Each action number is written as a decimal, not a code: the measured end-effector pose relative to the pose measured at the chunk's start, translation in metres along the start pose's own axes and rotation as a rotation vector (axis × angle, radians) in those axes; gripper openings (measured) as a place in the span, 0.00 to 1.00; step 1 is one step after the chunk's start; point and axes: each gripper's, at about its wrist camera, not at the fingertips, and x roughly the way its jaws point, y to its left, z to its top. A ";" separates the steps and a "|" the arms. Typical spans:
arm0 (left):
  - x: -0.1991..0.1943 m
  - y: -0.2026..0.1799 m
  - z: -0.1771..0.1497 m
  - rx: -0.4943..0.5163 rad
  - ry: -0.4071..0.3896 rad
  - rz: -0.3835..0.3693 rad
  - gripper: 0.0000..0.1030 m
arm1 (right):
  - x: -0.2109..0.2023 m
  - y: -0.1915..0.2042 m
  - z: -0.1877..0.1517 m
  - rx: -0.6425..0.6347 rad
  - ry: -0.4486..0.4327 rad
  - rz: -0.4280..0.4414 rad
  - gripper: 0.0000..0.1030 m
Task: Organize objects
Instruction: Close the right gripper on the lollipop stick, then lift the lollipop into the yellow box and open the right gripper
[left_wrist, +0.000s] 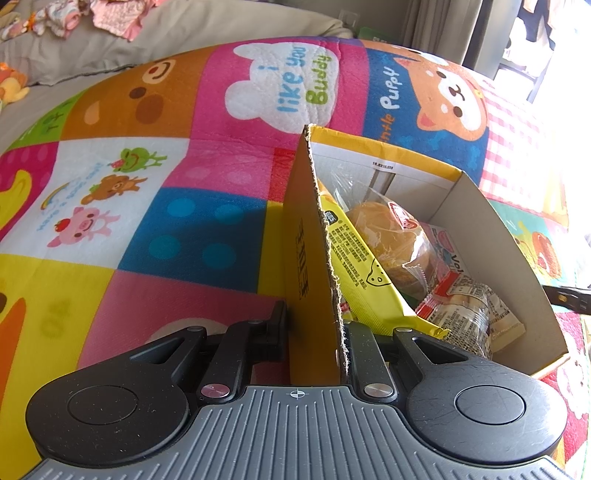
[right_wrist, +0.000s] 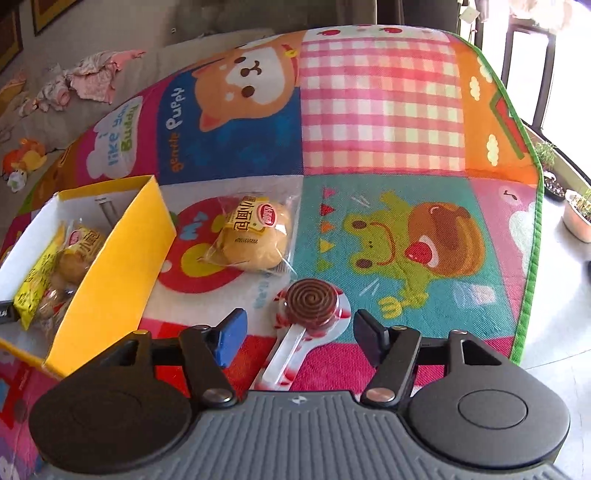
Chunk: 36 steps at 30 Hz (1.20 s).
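Nearest the right wrist camera lies the wrapped lollipop (right_wrist: 312, 308), its brown spiral disc and white stick flat on the play mat (right_wrist: 380, 122), between the parted fingers of the right gripper (right_wrist: 299, 332), which touch nothing. It looks light and stiff, though the crinkly wrapper is likely slippery and the disc could crack if squeezed hard; the stick just below the disc seems the safer hold. Just beyond it sits a bagged bun (right_wrist: 253, 236), soft and easily squashed, best pinched by its loose plastic edge. To the left stands the yellow cardboard box (right_wrist: 110, 258), already holding snack packets (left_wrist: 413, 258). The left gripper (left_wrist: 314, 332) has its fingers closed tight on the box's near wall, steadying it; thin cardboard may flex.
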 end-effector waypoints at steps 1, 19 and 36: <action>0.000 0.000 0.000 0.000 0.000 0.000 0.16 | 0.007 0.000 0.003 0.000 0.005 -0.002 0.62; 0.000 0.000 -0.001 0.003 0.000 0.000 0.16 | -0.016 0.011 -0.037 -0.091 0.081 -0.022 0.43; 0.001 -0.001 0.000 0.012 0.004 0.000 0.16 | -0.189 0.055 -0.009 -0.156 -0.216 0.211 0.43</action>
